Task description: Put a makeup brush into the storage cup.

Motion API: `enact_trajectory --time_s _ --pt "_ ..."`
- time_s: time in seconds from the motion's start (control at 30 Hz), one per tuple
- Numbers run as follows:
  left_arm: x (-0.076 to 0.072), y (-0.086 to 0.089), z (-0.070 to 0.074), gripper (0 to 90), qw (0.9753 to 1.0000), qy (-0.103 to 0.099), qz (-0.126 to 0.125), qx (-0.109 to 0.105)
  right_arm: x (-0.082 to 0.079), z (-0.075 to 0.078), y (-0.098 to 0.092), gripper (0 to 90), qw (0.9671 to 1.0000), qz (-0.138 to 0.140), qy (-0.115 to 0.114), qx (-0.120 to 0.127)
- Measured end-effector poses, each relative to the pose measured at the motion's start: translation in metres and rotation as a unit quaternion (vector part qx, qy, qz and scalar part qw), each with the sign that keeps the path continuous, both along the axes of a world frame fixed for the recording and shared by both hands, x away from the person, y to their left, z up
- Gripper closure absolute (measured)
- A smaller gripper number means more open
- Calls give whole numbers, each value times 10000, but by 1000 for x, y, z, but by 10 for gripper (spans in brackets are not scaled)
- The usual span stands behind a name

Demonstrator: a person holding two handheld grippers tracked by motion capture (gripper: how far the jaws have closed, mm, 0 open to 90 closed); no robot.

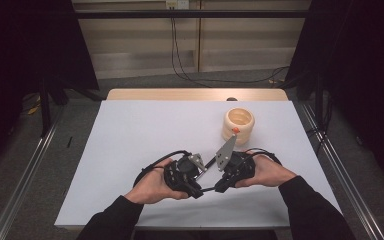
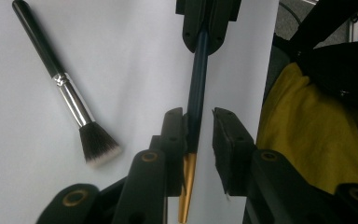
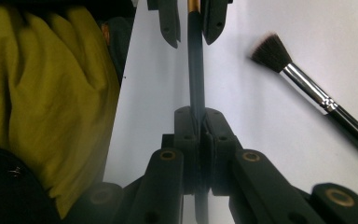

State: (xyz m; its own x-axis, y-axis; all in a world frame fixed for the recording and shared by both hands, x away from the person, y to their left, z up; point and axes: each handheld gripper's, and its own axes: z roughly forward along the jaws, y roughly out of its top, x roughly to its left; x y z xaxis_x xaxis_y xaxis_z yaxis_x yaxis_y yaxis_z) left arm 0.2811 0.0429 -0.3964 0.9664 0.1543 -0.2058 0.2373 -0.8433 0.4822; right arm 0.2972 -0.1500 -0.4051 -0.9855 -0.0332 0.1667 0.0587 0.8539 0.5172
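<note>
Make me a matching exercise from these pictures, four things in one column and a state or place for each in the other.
1. left gripper
2. right gripper
3. makeup brush
4. wooden cup

a. lying flat on the table
b. shut on the dark-handled brush
c. open around the handle
d. upright at the table's far right

Pairs: 1-c, 2-b, 3-a, 4-d

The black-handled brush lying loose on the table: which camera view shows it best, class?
The left gripper view: the loose brush shows whole, from black handle through silver ferrule to bristles. The right gripper view shows bristles and ferrule, with the handle cut off. In the high view I cannot make it out.
</note>
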Motion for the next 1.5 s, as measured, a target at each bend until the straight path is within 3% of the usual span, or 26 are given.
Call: enact_trajectory --time_s 0.2,0.3,0.47,0.57,0.67,0.7,0.73,0.83,0.87,0.9,0.93,1.0,1.03,1.13,1.17,1.23,1.27,1.33,1.37,1.4,1.5 --pt "2 0 -1 527 9997 -49 168 -170 -1 2 -2 853 10000 -69 -25 22" --pt "2 0 0 374 9996 -137 237 -110 0 3 -2 853 9999 -103 -50 67" --pt "5 2 2 198 9983 -364 343 -285 1 4 -4 854 9998 -149 -86 111" --pt "7 4 3 105 9969 -450 533 -370 1 5 -5 853 9998 -202 -41 78" --pt "9 8 3 50 9957 -401 725 -418 1 4 -5 854 9998 -198 -70 75" --pt "10 10 4 51 9960 -405 681 -404 1 5 -5 853 9997 -216 -75 62" --pt "9 11 4 51 9947 -412 787 -519 1 5 -5 853 9996 -244 -91 73" --pt "9 17 7 44 9936 -536 771 -624 2 5 -7 854 9994 -317 -103 73" --pt "8 19 8 43 9922 -522 862 -740 2 5 -8 854 9993 -356 -120 66" --pt "9 22 9 38 9917 -571 797 -827 2 5 -8 854 9990 -442 -108 42" --pt "7 26 10 44 9882 -639 878 -1079 2 5 -9 853 9990 -432 -88 57" --pt "7 32 12 37 9851 -622 990 -1259 2 6 -10 853 9987 -486 -139 109" --pt "5 36 14 38 9827 -773 1063 -1305 2 6 -10 853 9986 -502 -127 88" --pt "4 43 13 33 9759 -909 1327 -1475 2 6 -11 853 9980 -601 -167 93" --pt "4 45 15 34 9756 -951 1356 -1444 2 6 -12 853 9976 -658 -166 119" --pt "4 49 15 29 9704 -966 1466 -1660 3 7 -13 853 9972 -693 -197 188" --pt "4 51 16 29 9704 -1014 1472 -1622 3 7 -15 853 9970 -735 -165 186" --pt "2 54 14 28 9678 -1096 1525 -1676 3 5 -16 853 9966 -788 -184 174" --pt "2 54 12 29 9650 -1097 1589 -1774 4 4 -17 853 9964 -793 -215 203" --pt "1 56 12 30 9642 -1168 1634 -1733 3 3 -18 853 9960 -850 -186 192" --pt "0 61 9 26 9590 -1199 1738 -1891 3 4 -20 853 9953 -907 -262 223"
